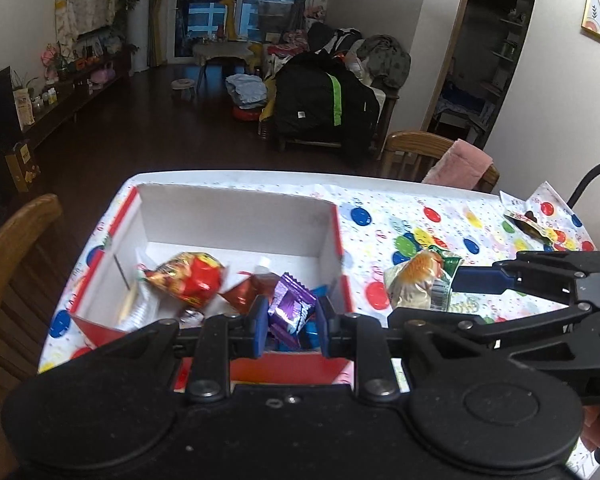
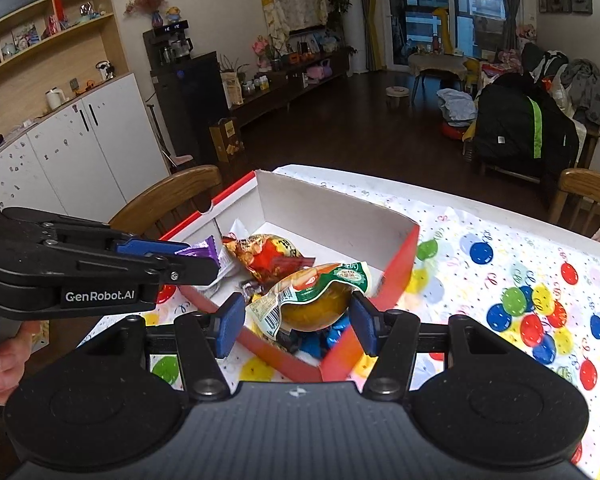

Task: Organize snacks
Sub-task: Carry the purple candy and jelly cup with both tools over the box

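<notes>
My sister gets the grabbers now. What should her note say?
Left gripper: shut on the purple snack packet, held over the box.
Right gripper: shut on the green-and-orange snack packet, over the box's near corner.
Done: a red-and-yellow packet, a dark red pouch and blue packets already lie in the box.
Left: drop both held packets in, then fetch the dark packet lying on the balloon tablecloth to the right.
</notes>
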Demonstrator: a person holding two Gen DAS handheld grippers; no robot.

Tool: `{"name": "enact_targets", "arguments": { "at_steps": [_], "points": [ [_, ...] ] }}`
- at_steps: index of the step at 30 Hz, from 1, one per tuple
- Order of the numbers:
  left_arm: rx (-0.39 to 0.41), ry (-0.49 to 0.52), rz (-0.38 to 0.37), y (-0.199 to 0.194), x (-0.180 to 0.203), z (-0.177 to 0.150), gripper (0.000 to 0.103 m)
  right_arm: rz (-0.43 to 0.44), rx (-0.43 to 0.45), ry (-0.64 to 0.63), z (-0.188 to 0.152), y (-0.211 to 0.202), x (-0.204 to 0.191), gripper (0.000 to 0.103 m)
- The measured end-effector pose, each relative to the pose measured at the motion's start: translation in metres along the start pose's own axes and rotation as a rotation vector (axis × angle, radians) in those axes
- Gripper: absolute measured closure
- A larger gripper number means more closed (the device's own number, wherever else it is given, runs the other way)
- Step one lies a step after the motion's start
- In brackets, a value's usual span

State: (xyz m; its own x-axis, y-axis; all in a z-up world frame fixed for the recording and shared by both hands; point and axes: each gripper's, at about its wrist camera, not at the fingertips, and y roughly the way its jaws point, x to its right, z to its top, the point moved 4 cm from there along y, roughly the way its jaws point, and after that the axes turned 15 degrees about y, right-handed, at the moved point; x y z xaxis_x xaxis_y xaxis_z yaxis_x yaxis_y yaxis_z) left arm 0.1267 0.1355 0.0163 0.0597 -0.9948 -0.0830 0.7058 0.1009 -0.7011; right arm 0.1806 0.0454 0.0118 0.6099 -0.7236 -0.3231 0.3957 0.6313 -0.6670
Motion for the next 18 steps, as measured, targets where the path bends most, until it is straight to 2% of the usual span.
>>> {"name": "enact_targets", "arguments": {
  "at_steps": [9, 18],
  "points": [
    [-0.02, 0.007, 0.017, 0.016, -0.045, -0.003, 0.081, -0.033, -0.019, 0.024, 0.012, 0.042, -0.013, 0.047],
    [-0.084, -0.002, 0.034, 0.055, -0.084, -0.011, 0.081, -0.078, -0.056, 0.057, 0.028, 0.096, -0.01, 0.047]
  ]
}}
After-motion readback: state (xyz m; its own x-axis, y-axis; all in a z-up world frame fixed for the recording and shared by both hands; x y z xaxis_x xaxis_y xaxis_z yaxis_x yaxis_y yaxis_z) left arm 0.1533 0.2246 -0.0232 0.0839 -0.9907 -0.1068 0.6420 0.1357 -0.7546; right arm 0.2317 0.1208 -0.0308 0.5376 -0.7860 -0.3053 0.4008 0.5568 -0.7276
